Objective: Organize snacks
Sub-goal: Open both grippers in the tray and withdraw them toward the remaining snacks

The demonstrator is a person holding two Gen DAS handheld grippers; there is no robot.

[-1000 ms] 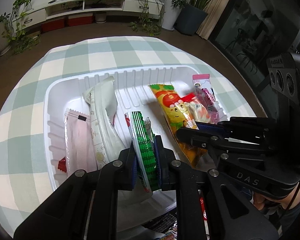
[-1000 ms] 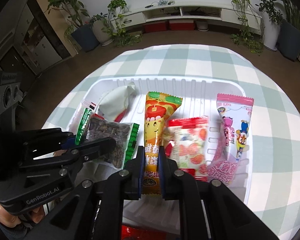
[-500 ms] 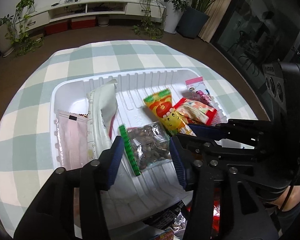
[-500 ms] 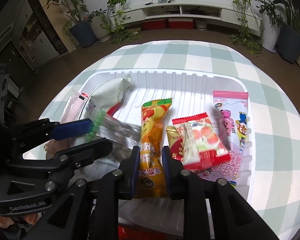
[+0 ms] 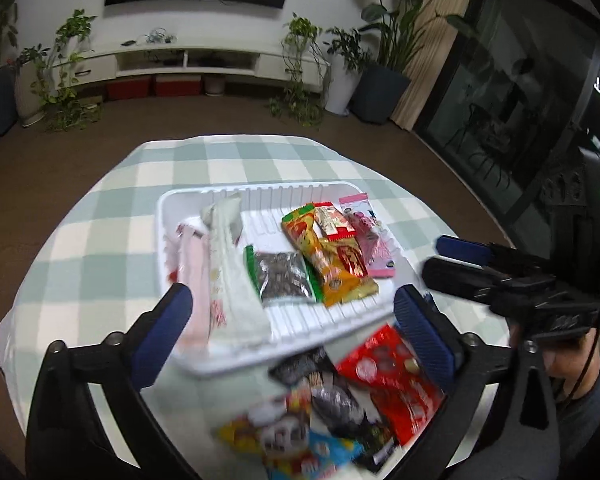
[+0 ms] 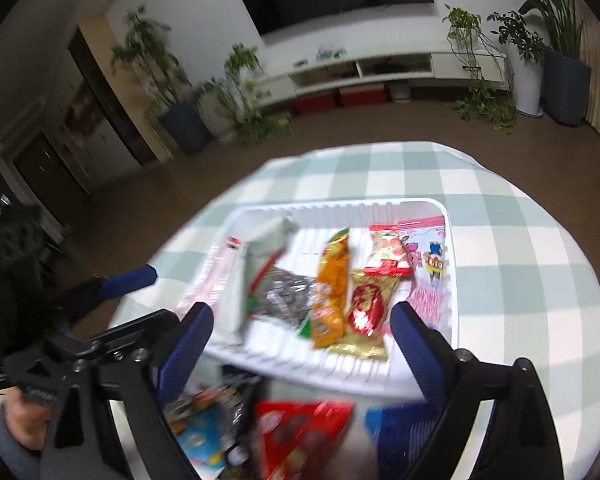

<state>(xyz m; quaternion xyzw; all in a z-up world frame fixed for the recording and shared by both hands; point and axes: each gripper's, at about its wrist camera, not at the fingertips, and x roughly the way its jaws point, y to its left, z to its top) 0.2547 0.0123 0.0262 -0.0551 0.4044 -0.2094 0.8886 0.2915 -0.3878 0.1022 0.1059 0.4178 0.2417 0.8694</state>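
- Status: the white ribbed plastic tray on the green-and-white checked bench already holds a row of packets laid side by side
- Tray contents, counted from the tray's left wall: a pale pink flat packet, a long white paper-like packet, a clear seed packet with green edges, a long orange-yellow packet, a red-and-gold packet, a red-and-white candy packet and a pink cartoon-print packet against the right wall
- Remaining work: a loose pile lies on the bench just outside the tray's near rim, including a red glossy snack bag, a dark foil packet and a blue-and-yellow packet; other items there are too blurred to identify. Judged roughly half complete
- Orientation: each tray packet has its long axis running from the tray's near rim toward its far rim, roughly parallel; the orange-yellow packet is slightly angled
- Left tongs: spread wide, empty, above the tray's near rim
- Right tongs: spread wide, empty, above the tray's near rim; both views are motion-blurred
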